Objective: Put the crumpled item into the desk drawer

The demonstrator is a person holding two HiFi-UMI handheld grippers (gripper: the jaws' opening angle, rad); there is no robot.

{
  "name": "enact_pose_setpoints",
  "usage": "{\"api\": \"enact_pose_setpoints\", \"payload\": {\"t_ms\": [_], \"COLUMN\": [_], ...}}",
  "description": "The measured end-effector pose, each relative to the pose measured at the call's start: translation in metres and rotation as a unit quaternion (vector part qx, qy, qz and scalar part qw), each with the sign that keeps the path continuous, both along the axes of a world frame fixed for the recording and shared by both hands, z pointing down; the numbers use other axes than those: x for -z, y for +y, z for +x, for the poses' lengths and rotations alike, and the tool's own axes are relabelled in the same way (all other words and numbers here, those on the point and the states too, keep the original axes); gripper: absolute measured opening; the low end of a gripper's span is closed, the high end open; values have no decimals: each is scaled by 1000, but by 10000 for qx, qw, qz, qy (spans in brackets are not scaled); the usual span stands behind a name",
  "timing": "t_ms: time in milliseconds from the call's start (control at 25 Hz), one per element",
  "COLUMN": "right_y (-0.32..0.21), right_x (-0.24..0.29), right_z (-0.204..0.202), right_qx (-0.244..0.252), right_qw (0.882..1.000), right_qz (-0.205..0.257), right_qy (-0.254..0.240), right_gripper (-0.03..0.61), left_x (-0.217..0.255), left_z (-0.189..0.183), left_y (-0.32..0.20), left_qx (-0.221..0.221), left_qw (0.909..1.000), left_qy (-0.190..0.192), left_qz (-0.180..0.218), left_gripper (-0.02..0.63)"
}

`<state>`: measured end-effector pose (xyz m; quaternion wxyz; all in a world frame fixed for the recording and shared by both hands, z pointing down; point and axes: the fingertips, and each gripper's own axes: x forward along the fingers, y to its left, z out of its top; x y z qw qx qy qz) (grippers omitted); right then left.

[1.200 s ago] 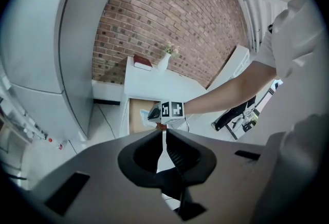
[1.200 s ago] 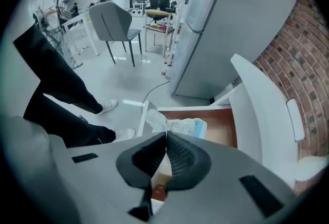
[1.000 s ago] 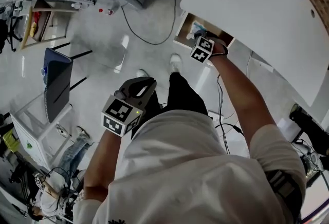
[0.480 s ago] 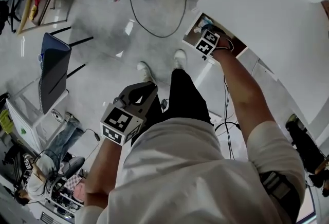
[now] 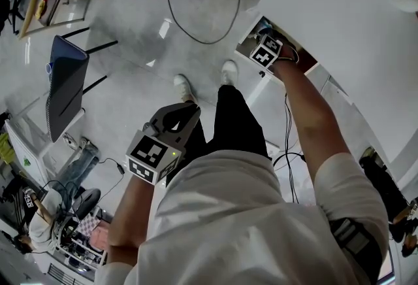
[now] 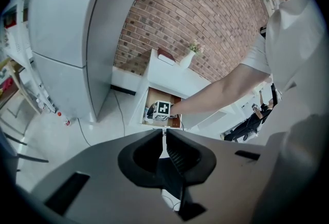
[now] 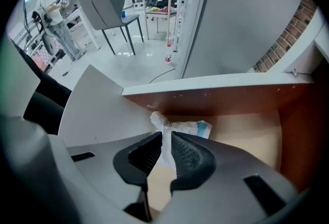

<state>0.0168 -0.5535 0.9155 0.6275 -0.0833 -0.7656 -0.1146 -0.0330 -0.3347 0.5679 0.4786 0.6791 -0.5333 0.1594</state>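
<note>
The crumpled item [image 7: 180,126] is a white wrapper with blue print. My right gripper [image 7: 165,140] is shut on it and holds it inside the open desk drawer [image 7: 241,141], just above the wooden floor. In the head view the right gripper [image 5: 266,50] sits in the drawer [image 5: 250,38] under the white desk [image 5: 339,16]; the wrapper is hidden there. My left gripper [image 5: 179,114] hangs over the person's legs, far from the drawer. In the left gripper view the left gripper [image 6: 164,138] is shut with nothing in it, and the drawer [image 6: 175,117] lies ahead.
A grey chair [image 5: 65,87] stands on the floor at the left, and a black cable [image 5: 196,29] runs past the desk. A tall grey cabinet [image 6: 67,38] stands left of the desk. A red book [image 6: 167,57] and a small plant pot [image 6: 187,58] rest on the desktop.
The head camera has swung a little, so the scene shifted. The right gripper stays in the drawer with the wrapper; the left gripper has barely moved.
</note>
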Motion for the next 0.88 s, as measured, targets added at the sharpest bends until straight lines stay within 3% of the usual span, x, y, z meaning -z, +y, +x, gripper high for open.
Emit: {"api": "enact_pose_setpoints", "payload": {"t_ms": [280,480,680,880], "right_y": [5,15,24,52], "right_x": [12,46,91,164], "right_z": [3,8,7,13], "right_qx": [-137,-422,-736,-1237], "right_qw": [9998,9984,9954,9866], "right_qz": [-150,-217,-170,30], "right_qy": [-43,-294,-593,-1059], "right_gripper": [97,94,76,47], "left_x": [5,20,36,63], "left_z": [-1,3,-3,-9], "left_y": [-5,-5,-3,20], "left_qx": [-8,-257,-752,-1358], "left_qw": [10000,9995,9957,9841], "left_qy": [12,-5,-266,-686], "left_qz": [26,209,475,920], "left_gripper": [38,38,38,35]}}
